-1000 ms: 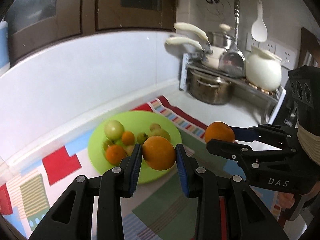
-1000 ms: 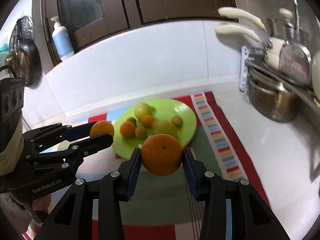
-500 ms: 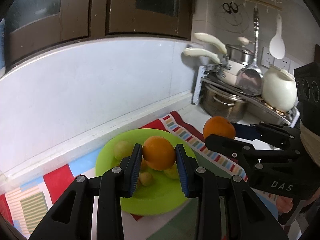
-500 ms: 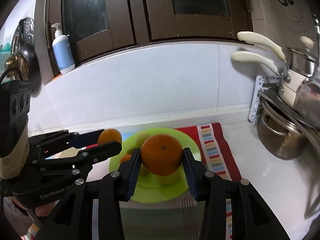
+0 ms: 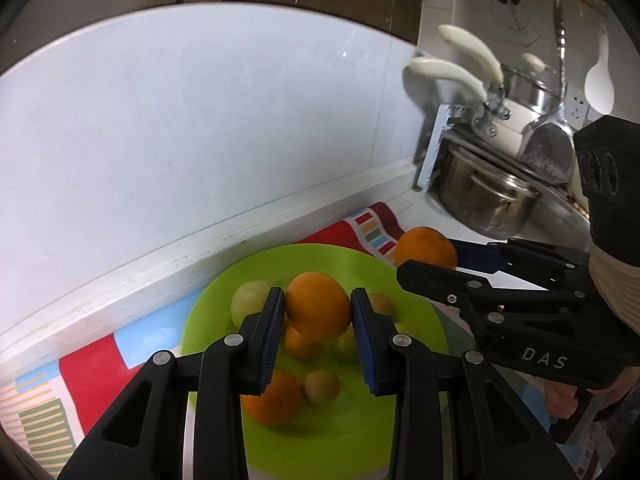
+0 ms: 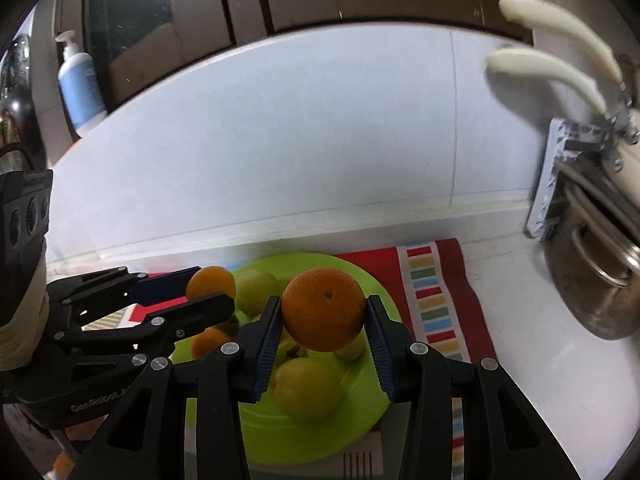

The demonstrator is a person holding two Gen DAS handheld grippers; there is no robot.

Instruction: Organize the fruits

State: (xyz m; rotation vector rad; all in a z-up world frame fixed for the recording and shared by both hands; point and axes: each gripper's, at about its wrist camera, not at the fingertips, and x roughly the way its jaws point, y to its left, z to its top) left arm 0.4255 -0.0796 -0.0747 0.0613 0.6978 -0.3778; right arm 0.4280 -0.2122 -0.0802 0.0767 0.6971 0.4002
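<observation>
Orange, firm and round, each fruit (image 5: 318,306) (image 6: 323,309) is being pinched at its widest by left gripper (image 5: 318,334) and right gripper (image 6: 322,350) above the plate (image 5: 360,432) centre.

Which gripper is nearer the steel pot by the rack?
Right. The right gripper, holding an orange, sits toward the steel pot; the left gripper is on the plate's far side.

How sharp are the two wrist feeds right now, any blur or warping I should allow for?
Left wrist view: the held orange and fingers are sharp; the fruit on the green plate and the pan handles are smeared. Right wrist view: its orange is crisp, plate fruit soft, handles blurred. Both views: fisheye bends the wall edge, with dark corners.
</observation>
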